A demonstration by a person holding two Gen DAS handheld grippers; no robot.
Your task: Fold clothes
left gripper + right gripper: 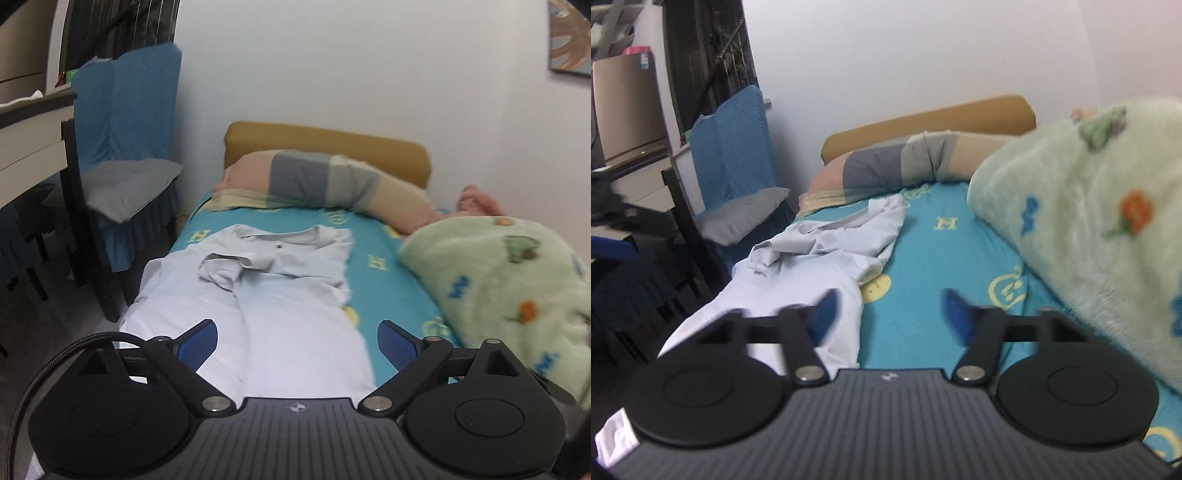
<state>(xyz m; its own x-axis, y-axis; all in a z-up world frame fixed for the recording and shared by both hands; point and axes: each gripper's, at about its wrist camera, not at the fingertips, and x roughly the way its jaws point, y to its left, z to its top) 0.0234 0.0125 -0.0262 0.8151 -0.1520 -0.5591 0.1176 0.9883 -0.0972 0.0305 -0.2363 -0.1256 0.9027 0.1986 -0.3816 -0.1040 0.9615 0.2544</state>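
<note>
A pale blue collared shirt [280, 295] lies lengthwise on the bed, its collar toward the pillow and one sleeve folded across its chest. My left gripper [297, 341] hovers open over the shirt's lower half with nothing between its blue fingers. In the right wrist view the same shirt [820, 266] lies along the bed's left edge. My right gripper [888, 315] is open above the sheet, its left finger over the shirt's right edge and its right finger over bare sheet. Both views are blurred.
The bed has a teal sheet [384, 288] with yellow prints, a patchwork pillow [325, 181] and a tan headboard [325, 144]. A fluffy green blanket [1100, 229] is heaped on the right. A blue-covered chair [125, 147] and a table [33, 147] stand on the left.
</note>
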